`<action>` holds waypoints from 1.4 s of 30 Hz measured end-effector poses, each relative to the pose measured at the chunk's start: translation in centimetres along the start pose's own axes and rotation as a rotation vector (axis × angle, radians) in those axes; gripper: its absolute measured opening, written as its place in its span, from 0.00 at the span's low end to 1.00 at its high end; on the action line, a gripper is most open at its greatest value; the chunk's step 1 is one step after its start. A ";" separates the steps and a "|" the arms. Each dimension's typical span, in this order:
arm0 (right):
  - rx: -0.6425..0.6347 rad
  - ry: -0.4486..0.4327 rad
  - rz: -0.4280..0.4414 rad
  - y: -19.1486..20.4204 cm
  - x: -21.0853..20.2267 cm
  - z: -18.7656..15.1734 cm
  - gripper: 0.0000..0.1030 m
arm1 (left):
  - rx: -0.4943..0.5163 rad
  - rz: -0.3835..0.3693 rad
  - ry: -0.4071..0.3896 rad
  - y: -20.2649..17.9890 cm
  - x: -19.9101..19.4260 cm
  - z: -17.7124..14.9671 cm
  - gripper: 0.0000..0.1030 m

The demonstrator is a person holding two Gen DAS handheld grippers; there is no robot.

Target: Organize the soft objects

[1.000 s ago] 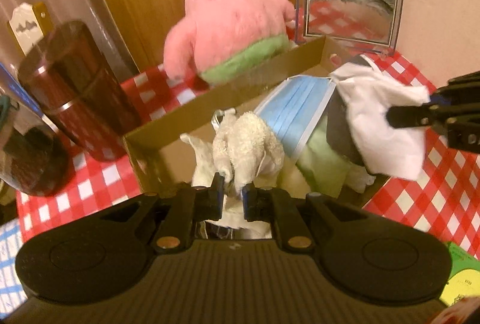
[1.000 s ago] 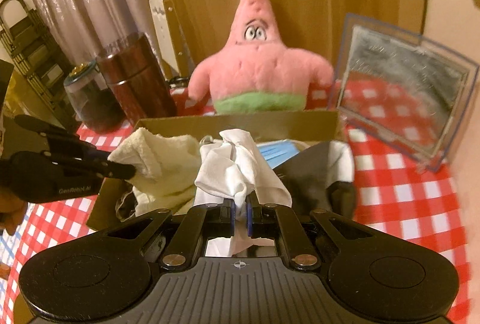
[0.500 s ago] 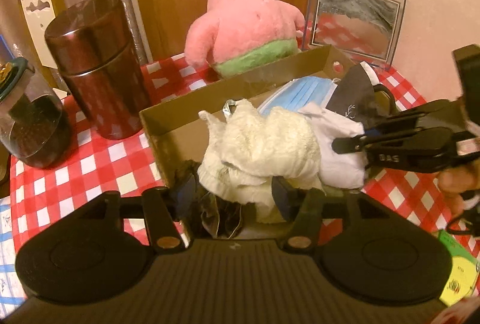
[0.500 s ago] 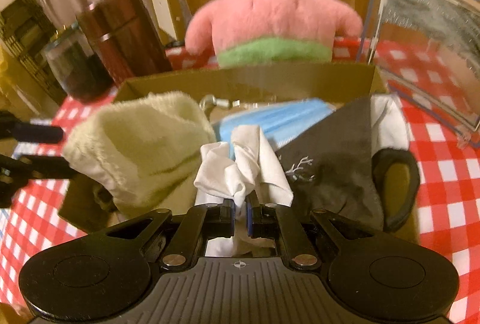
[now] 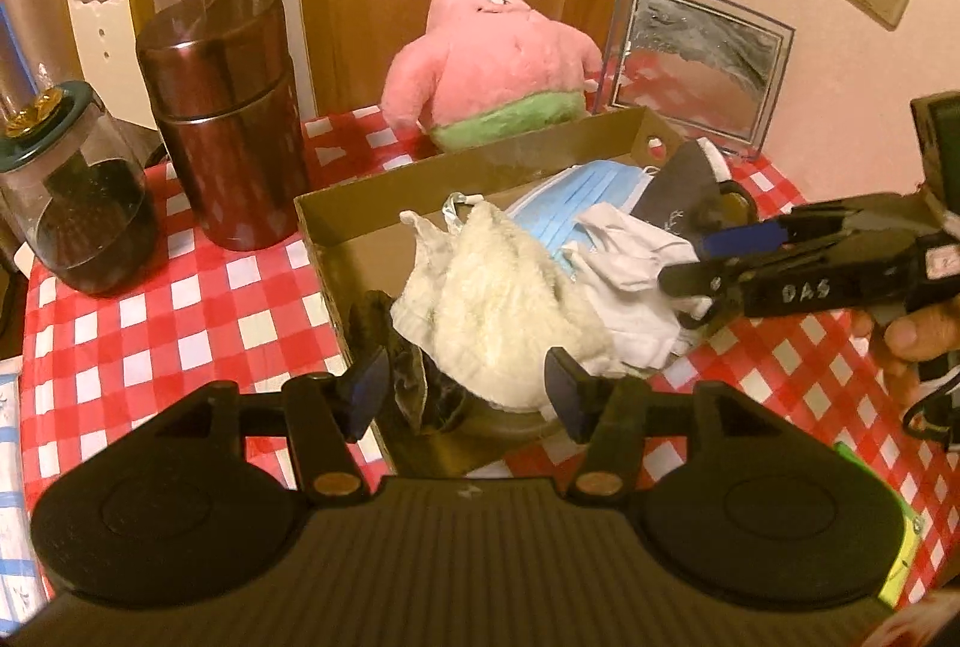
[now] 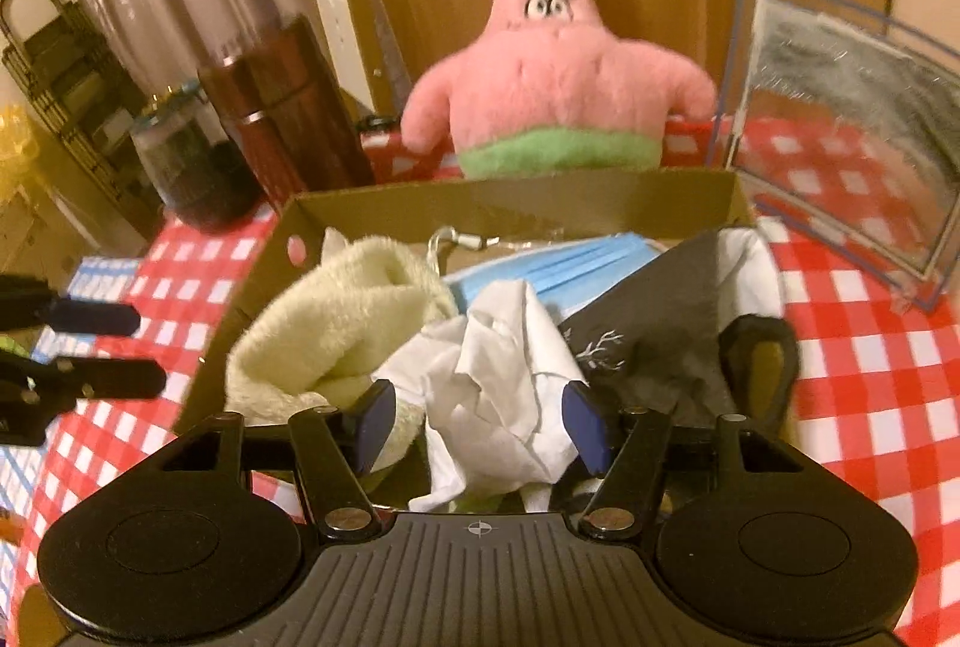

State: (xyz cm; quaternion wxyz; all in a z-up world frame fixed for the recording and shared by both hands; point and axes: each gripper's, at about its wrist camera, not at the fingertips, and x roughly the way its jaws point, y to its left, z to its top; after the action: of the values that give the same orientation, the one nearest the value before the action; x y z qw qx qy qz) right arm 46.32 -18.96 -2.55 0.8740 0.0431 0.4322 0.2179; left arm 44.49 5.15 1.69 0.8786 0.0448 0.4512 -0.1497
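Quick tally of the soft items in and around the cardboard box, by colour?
Cream: 1, fluffy towel
White: 1, crumpled cloth
Blue: 1, pleated face mask
Black: 1, face mask
Pink: 1, plush star, behind the box
Total: 5

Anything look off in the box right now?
The black mask hangs over the cardboard box wall, ear loop outside. The cream towel and white cloth lie bunched, unfolded. No spill or damage visible.
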 end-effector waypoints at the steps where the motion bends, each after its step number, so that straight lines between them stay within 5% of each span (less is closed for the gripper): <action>1: 0.003 -0.007 0.000 0.1 -0.7 0.0 0.60 | 0.000 0.000 -0.003 -0.2 -0.4 -0.1 0.52; 7: 0.035 -0.022 -0.029 0.6 -4.5 -0.3 0.63 | -0.023 0.012 -0.039 -1.1 -3.2 -1.0 0.74; 17: 0.001 0.001 -0.079 3.6 -10.6 -2.8 0.79 | -0.118 0.069 -0.090 -2.9 -8.6 -3.1 0.94; 23: -0.049 0.001 -0.108 6.0 -14.5 -5.4 0.80 | -0.207 0.027 -0.100 -4.1 -12.0 -5.7 0.98; 27: -0.061 -0.008 -0.111 7.2 -17.4 -8.0 0.80 | -0.254 0.007 -0.173 -4.8 -14.9 -8.1 0.98; 42: 0.024 -0.117 -0.173 9.6 -26.3 -17.7 0.80 | -0.252 0.061 -0.274 -11.4 -21.7 -17.7 0.98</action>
State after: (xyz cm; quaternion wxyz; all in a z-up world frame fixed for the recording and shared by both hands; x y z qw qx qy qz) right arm 15.37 -23.26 8.36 0.9128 0.0288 0.3849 0.1335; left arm 15.29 2.91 9.42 0.9346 -0.0728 0.3411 -0.0702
